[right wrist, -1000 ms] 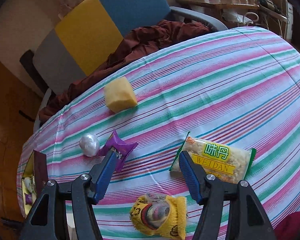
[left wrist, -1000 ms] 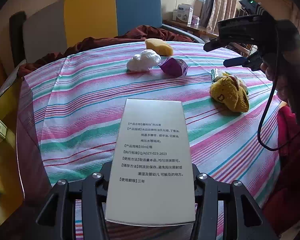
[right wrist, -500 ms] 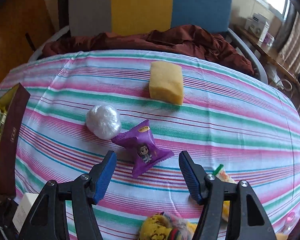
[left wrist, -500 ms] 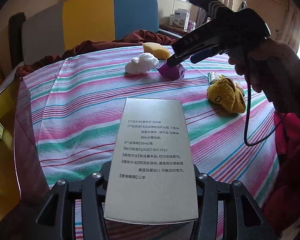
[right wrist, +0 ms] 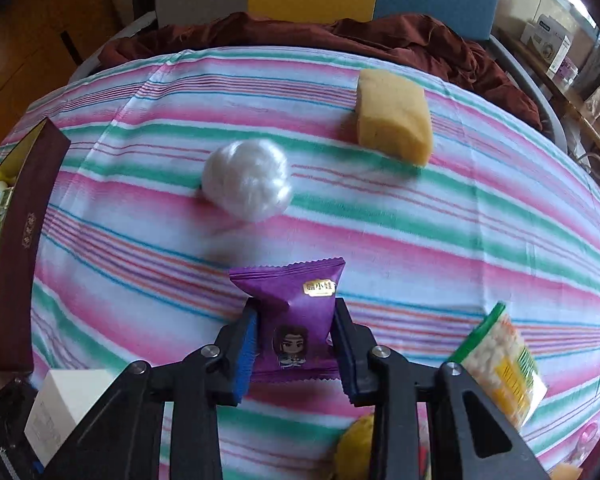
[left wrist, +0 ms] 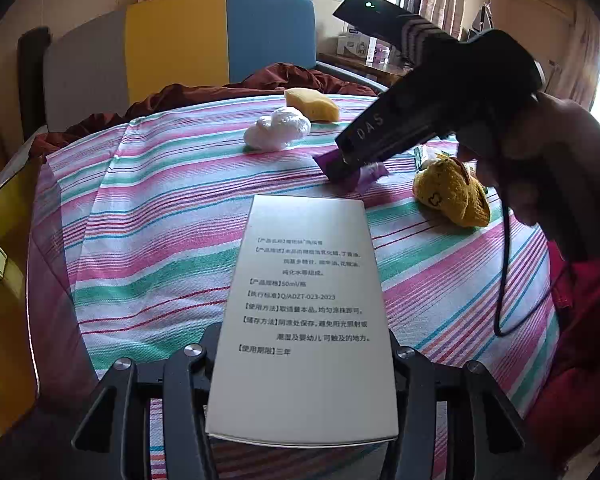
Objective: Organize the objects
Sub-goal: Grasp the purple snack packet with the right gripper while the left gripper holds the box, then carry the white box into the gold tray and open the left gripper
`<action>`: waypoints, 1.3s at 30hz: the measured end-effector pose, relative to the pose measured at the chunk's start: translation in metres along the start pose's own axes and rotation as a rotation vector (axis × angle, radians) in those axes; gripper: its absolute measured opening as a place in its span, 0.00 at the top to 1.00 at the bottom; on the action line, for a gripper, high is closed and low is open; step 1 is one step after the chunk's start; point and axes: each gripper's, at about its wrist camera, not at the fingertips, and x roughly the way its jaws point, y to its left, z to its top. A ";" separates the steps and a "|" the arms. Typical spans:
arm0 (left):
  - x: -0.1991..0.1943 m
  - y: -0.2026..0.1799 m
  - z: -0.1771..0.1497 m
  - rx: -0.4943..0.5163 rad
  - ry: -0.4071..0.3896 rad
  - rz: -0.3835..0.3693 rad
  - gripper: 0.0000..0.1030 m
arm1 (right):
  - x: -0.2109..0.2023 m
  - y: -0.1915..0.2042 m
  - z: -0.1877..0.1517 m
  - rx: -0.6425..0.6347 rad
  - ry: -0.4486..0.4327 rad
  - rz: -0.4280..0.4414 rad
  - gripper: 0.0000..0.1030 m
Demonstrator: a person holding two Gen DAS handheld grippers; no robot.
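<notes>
Moved: right gripper [right wrist: 294,344] swung from the yellow plush toy [left wrist: 452,194] and just closed, fingers clamped on the purple snack packet [right wrist: 292,316].
Left gripper [left wrist: 300,376]: clamped on white box [left wrist: 304,320].
Advice: lift straight (packet crumples easily), clearing the white wad [right wrist: 246,186] beyond the packet.

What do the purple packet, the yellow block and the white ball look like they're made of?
Purple packet: glossy plastic or foil film, with crimped zigzag ends.
Yellow block: probably sponge foam, matte with a soft-looking, porous surface.
White ball: seemingly crumpled thin plastic, shiny and wrinkled.

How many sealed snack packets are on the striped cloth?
2: a purple packet clamped in the right tongs, and a green-edged packet to its right. More may be hidden.
</notes>
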 end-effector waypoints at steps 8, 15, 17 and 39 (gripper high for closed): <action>-0.015 0.002 0.000 -0.047 0.032 -0.002 0.51 | -0.006 0.023 -0.038 -0.032 -0.024 0.025 0.66; -0.072 0.016 0.007 -0.087 -0.056 0.034 0.51 | -0.008 0.029 -0.042 -0.058 -0.041 0.003 0.66; -0.082 0.035 0.013 -0.137 -0.066 0.047 0.51 | -0.009 0.029 -0.044 -0.072 -0.045 -0.007 0.66; -0.115 0.295 -0.006 -0.670 0.095 0.404 0.50 | -0.003 0.035 -0.042 -0.120 -0.063 -0.042 0.66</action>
